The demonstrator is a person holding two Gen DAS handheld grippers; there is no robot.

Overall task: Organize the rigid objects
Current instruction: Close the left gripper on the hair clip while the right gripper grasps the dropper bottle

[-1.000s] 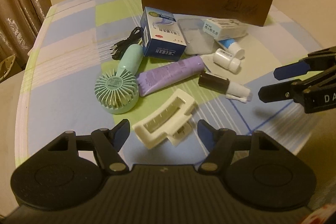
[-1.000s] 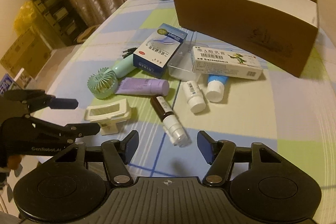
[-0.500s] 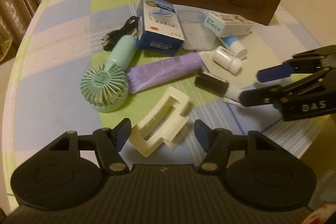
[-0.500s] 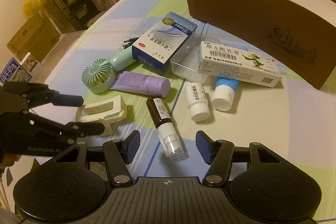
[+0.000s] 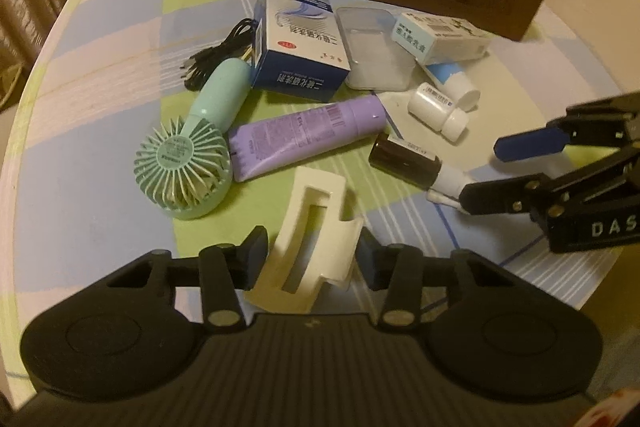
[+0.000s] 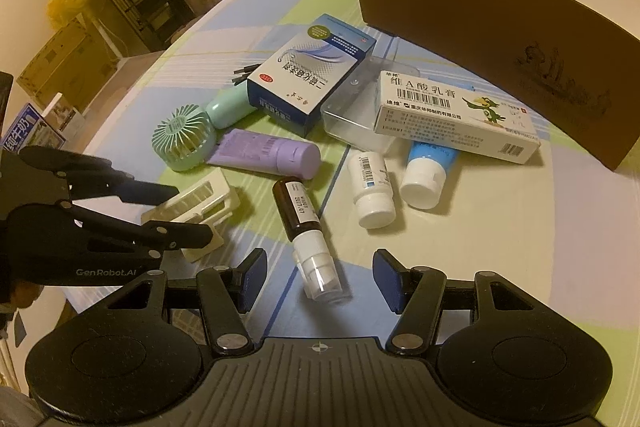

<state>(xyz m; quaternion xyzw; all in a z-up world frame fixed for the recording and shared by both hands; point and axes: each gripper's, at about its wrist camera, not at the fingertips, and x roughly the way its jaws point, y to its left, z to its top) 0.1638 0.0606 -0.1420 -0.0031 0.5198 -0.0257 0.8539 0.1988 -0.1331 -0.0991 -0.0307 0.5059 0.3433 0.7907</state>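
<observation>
Left gripper [image 5: 310, 257]: jaws have just been closing, both pads now against the cream hair clip [image 5: 310, 239] at lower centre of the left wrist view, on the checked tablecloth [image 5: 100, 147]. Right gripper [image 6: 320, 277]: jaws apart, straddling the white end of the dark spray bottle [image 6: 306, 235] without contact. Brown box [image 6: 500, 39] sits upper right.

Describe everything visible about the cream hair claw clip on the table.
The cream hair claw clip looks like matte plastic: a flat rectangular frame with a long slot and notched edges. It lies on the checked tablecloth, in front of the mint fan, between the pads of the left gripper, whose jaws have just been closing; the pads appear to touch its sides.
</observation>
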